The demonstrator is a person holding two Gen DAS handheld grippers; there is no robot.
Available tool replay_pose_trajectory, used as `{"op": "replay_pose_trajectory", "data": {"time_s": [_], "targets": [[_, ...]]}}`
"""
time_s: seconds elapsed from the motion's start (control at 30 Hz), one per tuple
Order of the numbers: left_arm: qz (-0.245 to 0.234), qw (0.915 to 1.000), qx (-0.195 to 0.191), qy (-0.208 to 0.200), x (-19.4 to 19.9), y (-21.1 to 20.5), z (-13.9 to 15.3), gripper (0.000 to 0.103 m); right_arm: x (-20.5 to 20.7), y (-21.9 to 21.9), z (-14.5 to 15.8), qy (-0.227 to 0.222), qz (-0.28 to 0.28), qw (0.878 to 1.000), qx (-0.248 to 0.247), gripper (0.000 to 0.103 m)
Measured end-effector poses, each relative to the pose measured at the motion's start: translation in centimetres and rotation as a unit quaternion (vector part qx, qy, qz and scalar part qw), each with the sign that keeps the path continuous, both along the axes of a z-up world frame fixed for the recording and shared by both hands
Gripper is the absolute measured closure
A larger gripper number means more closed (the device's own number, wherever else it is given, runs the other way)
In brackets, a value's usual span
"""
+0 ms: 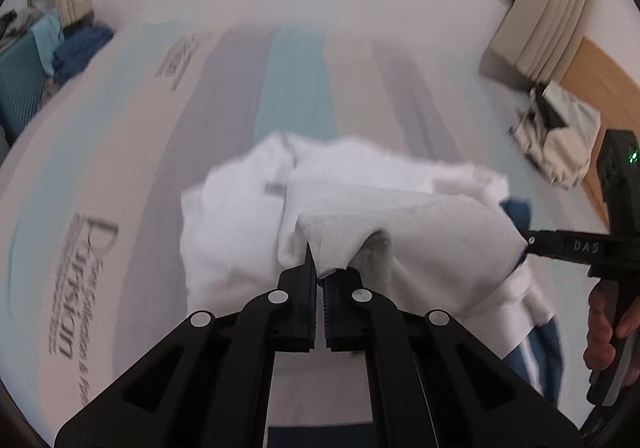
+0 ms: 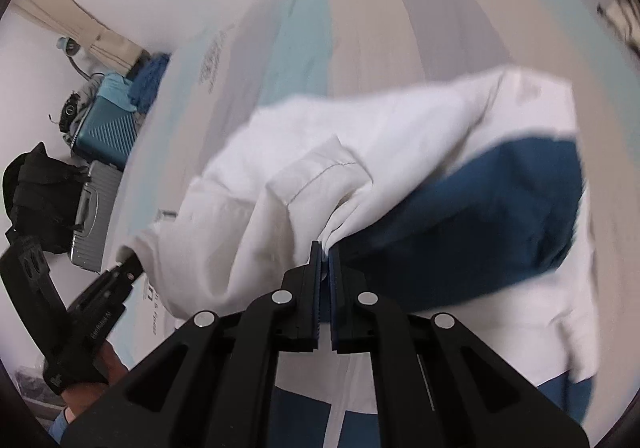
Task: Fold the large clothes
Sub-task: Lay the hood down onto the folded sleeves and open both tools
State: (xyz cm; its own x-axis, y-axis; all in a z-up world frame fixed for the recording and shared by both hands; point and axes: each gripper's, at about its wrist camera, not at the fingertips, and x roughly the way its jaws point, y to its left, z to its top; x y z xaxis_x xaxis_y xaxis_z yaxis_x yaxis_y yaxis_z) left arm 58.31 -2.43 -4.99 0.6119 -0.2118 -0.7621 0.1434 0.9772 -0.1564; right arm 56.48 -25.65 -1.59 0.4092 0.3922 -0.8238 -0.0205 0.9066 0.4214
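Observation:
A large white garment point(image 1: 360, 192) with dark blue panels lies bunched on a bed. My left gripper point(image 1: 318, 272) is shut on a white edge of it, lifted off the bed. My right gripper point(image 2: 325, 254) is shut on another white fold point(image 2: 340, 224), beside a dark blue panel point(image 2: 500, 208). In the left wrist view the right gripper point(image 1: 528, 242) comes in from the right, its tip in the cloth, with a hand point(image 1: 600, 332) on its handle. The right wrist view shows the left gripper point(image 2: 128, 268) at lower left, also in the cloth.
The striped bedspread point(image 1: 296, 88) in pale blue, beige and grey carries printed lettering point(image 1: 76, 288). Folded light clothes point(image 1: 556, 136) lie at the bed's right edge. A teal suitcase point(image 2: 106, 128), a grey case point(image 2: 90, 216) and a black bag point(image 2: 40, 192) stand beside the bed.

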Motion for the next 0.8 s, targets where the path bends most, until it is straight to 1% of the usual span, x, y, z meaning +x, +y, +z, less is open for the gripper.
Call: {"op": "replay_pose_trajectory", "data": {"time_s": [0.07,0.13,0.2,0.23,0.27,0.33,0.43,0.53,0.63,0.67,0.7,0.73,0.77,0.8], "targets": [[-0.002,0.9998,-0.005,-0.018,0.0,-0.4,1.9,0.101,0.1,-0.6,2.2,-0.012,0.003,1.000,-0.005,0.101],[-0.007,0.9996,-0.004,-0.029,-0.4,-0.8,3.1,0.101,-0.4,-1.1,3.4,-0.016,0.008,1.000,-0.015,0.101],[-0.011,0.9995,0.000,-0.030,-1.2,-1.3,3.3,0.101,-1.3,-1.3,3.9,-0.013,0.014,0.999,-0.026,0.101],[-0.013,0.9995,0.006,-0.027,-1.8,-1.6,2.9,0.101,-1.9,-1.6,3.8,-0.009,0.015,0.999,-0.031,0.101],[-0.014,0.9996,0.010,-0.022,-2.3,-1.6,2.3,0.101,-2.4,-1.7,3.5,-0.005,0.016,0.999,-0.036,0.101],[-0.016,0.9997,0.019,0.000,-3.4,-1.7,0.0,0.101,-3.6,-2.0,2.6,0.004,0.018,0.998,-0.057,0.101],[-0.014,0.9984,0.034,0.043,-4.8,-1.5,-4.6,0.101,-5.6,-2.1,-0.8,0.026,0.019,0.996,-0.086,0.101],[-0.014,0.9955,0.054,0.077,-5.5,-1.5,-8.5,0.101,-6.3,-2.2,-4.3,0.044,0.018,0.993,-0.110,0.101],[-0.014,0.9925,0.078,0.093,-5.7,-1.8,-10.8,0.101,-6.3,-1.8,-6.5,0.047,0.024,0.989,-0.136,0.101],[-0.013,0.9919,0.083,0.095,-5.7,-1.7,-11.1,0.099,-6.3,-1.4,-7.2,0.044,0.031,0.987,-0.153,0.101],[-0.013,0.9915,0.086,0.097,-5.7,-1.7,-11.4,0.096,-6.3,-1.2,-7.7,0.043,0.038,0.984,-0.166,0.100],[-0.014,0.9913,0.087,0.098,-5.7,-1.7,-11.4,0.096,-6.4,-0.9,-8.0,0.040,0.046,0.982,-0.179,0.097],[-0.014,0.9910,0.086,0.101,-5.6,-1.6,-11.3,0.084,-6.5,-0.8,-8.0,0.038,0.049,0.980,-0.188,0.095],[-0.011,0.9907,0.087,0.104,-5.8,-1.5,-11.1,0.059,-6.9,-0.7,-8.0,0.034,0.054,0.978,-0.197,0.088]]}}
